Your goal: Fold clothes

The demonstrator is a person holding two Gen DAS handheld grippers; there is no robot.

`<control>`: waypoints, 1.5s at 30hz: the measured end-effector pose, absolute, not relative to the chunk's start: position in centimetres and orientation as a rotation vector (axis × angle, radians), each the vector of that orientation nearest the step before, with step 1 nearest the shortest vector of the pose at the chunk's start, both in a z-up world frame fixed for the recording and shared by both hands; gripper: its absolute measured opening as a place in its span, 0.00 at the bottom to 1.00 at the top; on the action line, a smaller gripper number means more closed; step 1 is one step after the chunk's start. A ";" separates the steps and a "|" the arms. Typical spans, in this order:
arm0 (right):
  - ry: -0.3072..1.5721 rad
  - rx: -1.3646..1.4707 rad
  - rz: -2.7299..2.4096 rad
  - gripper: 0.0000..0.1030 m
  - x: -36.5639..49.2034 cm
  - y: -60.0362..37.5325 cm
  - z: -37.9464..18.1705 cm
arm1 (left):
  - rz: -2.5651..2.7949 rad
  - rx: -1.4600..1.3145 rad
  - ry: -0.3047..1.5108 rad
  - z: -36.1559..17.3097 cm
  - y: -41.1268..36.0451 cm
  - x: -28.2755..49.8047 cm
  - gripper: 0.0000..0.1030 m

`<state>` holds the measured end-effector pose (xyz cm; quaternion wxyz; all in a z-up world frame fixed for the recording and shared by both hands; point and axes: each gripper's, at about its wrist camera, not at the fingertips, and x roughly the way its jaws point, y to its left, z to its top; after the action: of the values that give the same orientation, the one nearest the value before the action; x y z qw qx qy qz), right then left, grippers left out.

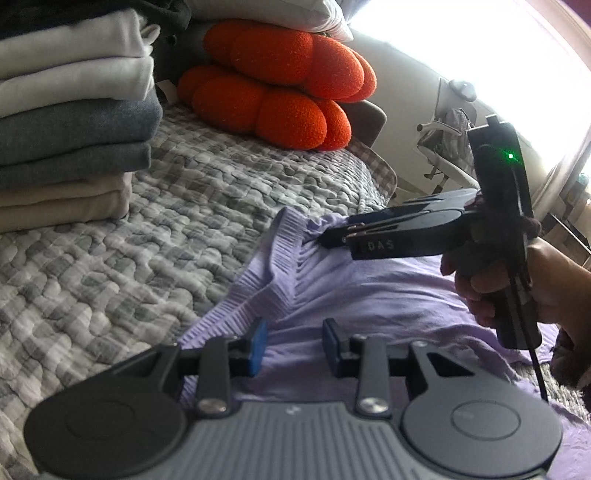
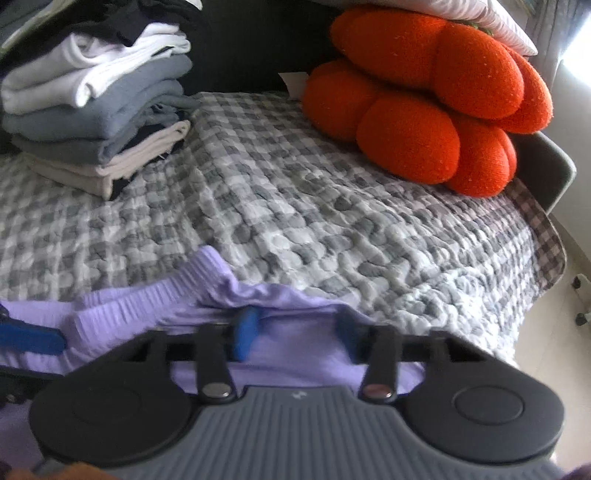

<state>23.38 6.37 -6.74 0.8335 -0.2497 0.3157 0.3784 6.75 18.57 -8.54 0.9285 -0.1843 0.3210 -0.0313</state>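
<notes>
A lavender knit garment (image 1: 369,295) with a ribbed band (image 1: 266,266) lies rumpled on a grey checked quilt (image 1: 147,240). My left gripper (image 1: 295,345) is open just above the cloth near the ribbed band, with nothing pinched between its blue pads. A hand (image 1: 554,291) holds my right gripper (image 1: 332,236), whose tips touch the garment's far edge. In the right wrist view the right gripper (image 2: 295,332) is open, its blue pads wide apart and the garment's (image 2: 147,314) edge bunched around them. The left gripper's blue pad (image 2: 29,341) shows at the far left.
A stack of folded clothes (image 1: 74,129) (image 2: 96,110) stands at the back left of the bed. An orange lumpy cushion (image 1: 277,85) (image 2: 424,92) sits at the back under a white pillow (image 1: 277,11). The bed's right edge (image 2: 546,258) drops to the floor; a chair (image 1: 443,147) stands by the bright window.
</notes>
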 end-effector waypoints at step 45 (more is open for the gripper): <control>0.816 -0.085 0.771 0.00 5.0 1.2 -1.4 | -0.043 -0.506 0.727 -8.6 19.8 6.6 0.24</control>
<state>4.98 1.21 -1.37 0.8458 -0.0403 0.3866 0.3654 6.56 19.75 -8.60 0.9033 -0.2449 0.3516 -0.0209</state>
